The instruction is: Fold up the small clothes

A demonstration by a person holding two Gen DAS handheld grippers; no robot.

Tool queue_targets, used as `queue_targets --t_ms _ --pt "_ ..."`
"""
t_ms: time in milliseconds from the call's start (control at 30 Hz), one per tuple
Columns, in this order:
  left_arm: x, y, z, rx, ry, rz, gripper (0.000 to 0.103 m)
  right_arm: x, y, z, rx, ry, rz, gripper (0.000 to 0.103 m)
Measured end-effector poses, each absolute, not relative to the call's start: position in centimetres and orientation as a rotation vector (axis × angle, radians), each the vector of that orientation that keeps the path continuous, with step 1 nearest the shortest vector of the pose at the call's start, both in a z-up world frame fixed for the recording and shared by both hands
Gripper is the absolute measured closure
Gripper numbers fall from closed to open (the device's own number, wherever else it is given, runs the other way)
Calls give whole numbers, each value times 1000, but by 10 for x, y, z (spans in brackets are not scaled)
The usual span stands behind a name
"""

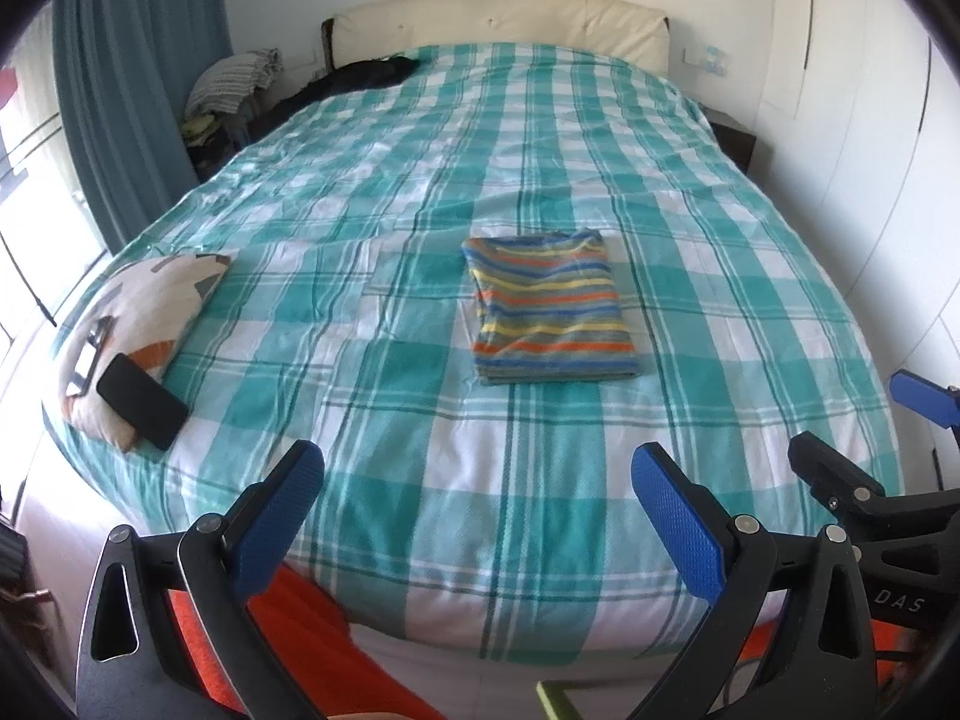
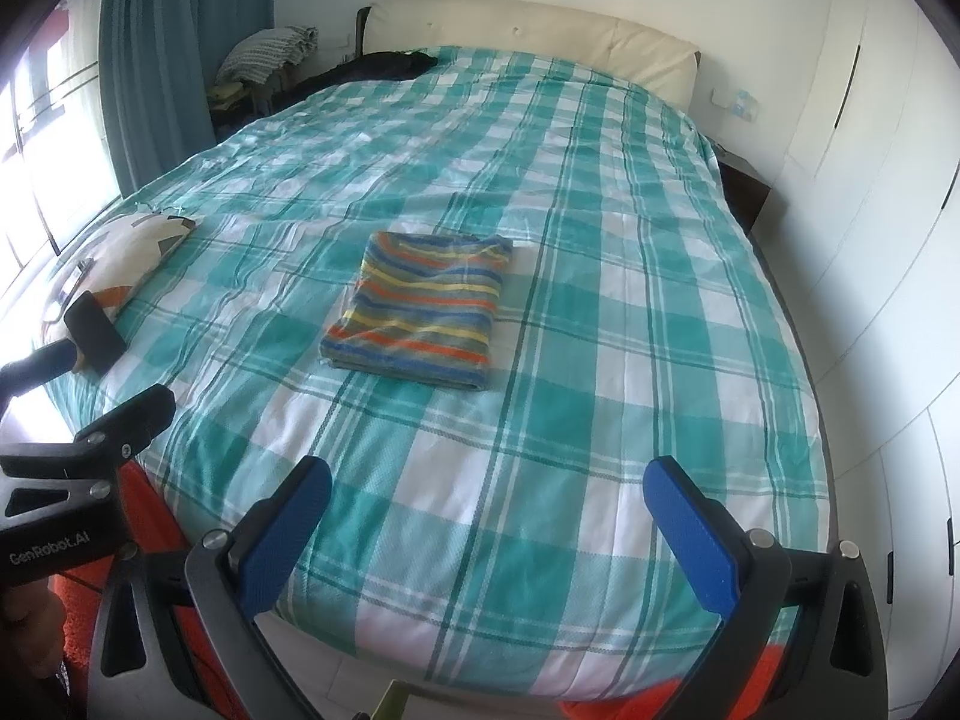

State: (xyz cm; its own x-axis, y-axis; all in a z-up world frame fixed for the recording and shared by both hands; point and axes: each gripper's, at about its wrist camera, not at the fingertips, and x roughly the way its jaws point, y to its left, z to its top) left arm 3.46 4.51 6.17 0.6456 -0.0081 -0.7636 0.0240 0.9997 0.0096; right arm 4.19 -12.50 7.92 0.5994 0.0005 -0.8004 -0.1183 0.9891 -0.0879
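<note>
Bed (image 1: 420, 192), wide, under a teal-and-white check cover, filling most of the room; cream headboard (image 1: 498, 18) at the far end against a white wall. Folded striped shirt (image 1: 549, 306), a flat rectangle, lying alone near the middle of the bed, well apart from both grippers. Patterned pillow (image 1: 150, 306) at the bed's left edge, a black phone (image 1: 141, 401) resting on its near corner; beside the phone a small white item, too blurred to name. Dark garment (image 1: 366, 75) by the headboard's left end. Teal curtain (image 1: 132, 72) and bright window at left; heap of striped cloth (image 1: 234, 81) in the far corner, what it sits on unclear. White wardrobe doors (image 2: 870, 192) along the right; dark nightstand (image 2: 744, 186) half hidden behind the bed. Orange rug (image 1: 300, 630) at the foot, mostly cut off. Left gripper (image 1: 474, 516): fingers spread wide, holding nothing, above the foot of the bed. Right gripper (image 2: 486, 522): likewise wide apart and empty.
</note>
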Motion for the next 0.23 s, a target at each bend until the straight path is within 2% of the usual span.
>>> queue_targets --t_ms 233 --pt "36 43 62 54 850 19 0 42 -127 78 -133 929 69 0"
